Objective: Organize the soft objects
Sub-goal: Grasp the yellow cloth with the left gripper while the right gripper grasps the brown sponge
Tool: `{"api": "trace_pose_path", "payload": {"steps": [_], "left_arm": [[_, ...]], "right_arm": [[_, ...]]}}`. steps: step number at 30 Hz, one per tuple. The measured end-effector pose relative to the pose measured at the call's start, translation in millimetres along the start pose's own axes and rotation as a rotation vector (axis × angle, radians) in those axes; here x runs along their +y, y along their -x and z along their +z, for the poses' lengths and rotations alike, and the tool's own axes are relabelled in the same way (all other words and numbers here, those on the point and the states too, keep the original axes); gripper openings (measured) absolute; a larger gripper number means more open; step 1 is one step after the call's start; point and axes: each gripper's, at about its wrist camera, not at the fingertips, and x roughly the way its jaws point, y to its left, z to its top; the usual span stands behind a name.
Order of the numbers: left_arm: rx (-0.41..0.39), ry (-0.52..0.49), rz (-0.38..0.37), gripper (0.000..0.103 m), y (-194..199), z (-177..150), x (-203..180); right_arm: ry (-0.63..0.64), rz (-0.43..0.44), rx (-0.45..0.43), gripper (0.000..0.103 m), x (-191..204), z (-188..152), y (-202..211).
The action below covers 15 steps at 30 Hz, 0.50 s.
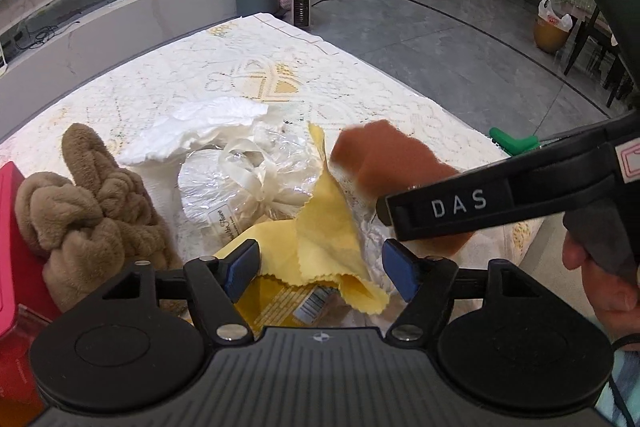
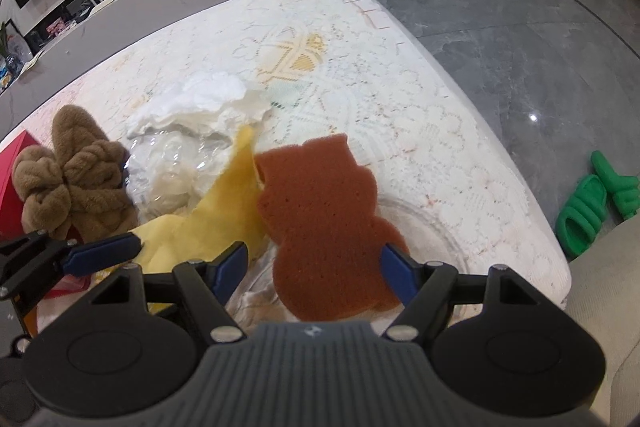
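The left gripper (image 1: 320,269) hung with its fingers apart over the yellow cloth (image 1: 320,243), gripping nothing; the right gripper (image 2: 314,273) stood with fingers apart astride the brown sponge (image 2: 324,223), pads apparently clear of it; both lay on the lace-covered desk (image 2: 400,87), beside a brown plush towel (image 2: 76,183).

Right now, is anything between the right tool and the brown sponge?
Nothing visible. The right tool is open with the brown sponge directly ahead, its near end lying between the fingers. The yellow cloth lies alongside the sponge's left edge, close to the left finger.
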Motion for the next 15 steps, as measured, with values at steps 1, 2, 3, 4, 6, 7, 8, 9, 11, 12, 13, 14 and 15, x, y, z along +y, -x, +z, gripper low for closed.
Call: {"api": "trace_pose_path", "payload": {"steps": [1, 2, 3, 4, 6, 7, 8, 9, 11, 12, 13, 14, 15], "left_arm": [[0.001, 0.001, -0.002, 0.085, -1.8, 0.9, 0.4], [0.002, -0.001, -0.001, 0.085, -3.9, 1.5, 0.3], [0.005, -0.003, 0.003, 0.085, -6.3, 2.3, 0.4], [0.006, -0.003, 0.009, 0.085, -7.4, 2.5, 0.5], [0.006, 0.002, 0.018, 0.084, -10.7, 2.8, 1.4], [0.006, 0.004, 0.022, 0.082, -12.0, 2.8, 1.7], [0.002, 0.004, 0.027, 0.078, -12.7, 2.6, 1.9], [-0.001, 0.002, 0.033, 0.069, -13.3, 2.3, 1.9], [-0.008, -0.003, 0.049, 0.057, -13.0, 0.9, 2.4], [-0.016, -0.003, 0.059, 0.045, -12.2, 0.2, 3.3], [-0.021, -0.002, 0.067, 0.034, -10.7, -0.4, 4.7], [-0.025, 0.001, 0.073, 0.029, -10.0, -0.9, 5.9], [-0.028, 0.009, 0.078, 0.019, -8.9, -0.9, 8.6]], "right_arm": [[0.000, -0.014, -0.006, 0.081, -0.8, 1.1, -0.2], [-0.002, -0.024, -0.007, 0.082, -1.8, 2.1, -1.0], [-0.008, -0.029, -0.002, 0.083, -3.5, 2.8, -2.8], [-0.015, -0.031, 0.000, 0.083, -5.2, 3.1, -3.8], [-0.029, -0.031, -0.001, 0.083, -8.8, 4.0, -4.4], [-0.033, -0.031, -0.001, 0.083, -10.2, 4.4, -4.6], [-0.037, -0.032, 0.000, 0.082, -11.0, 4.7, -5.0], [-0.037, -0.038, 0.000, 0.079, -11.2, 4.9, -5.2], [-0.029, -0.054, -0.003, 0.074, -10.8, 4.9, -4.8], [-0.027, -0.061, -0.006, 0.068, -10.8, 4.7, -4.2], [-0.024, -0.070, -0.011, 0.065, -10.8, 4.4, -3.4], [-0.020, -0.078, -0.015, 0.062, -10.8, 4.3, -2.4], [-0.019, -0.081, -0.019, 0.061, -11.3, 4.2, -1.5]]}}
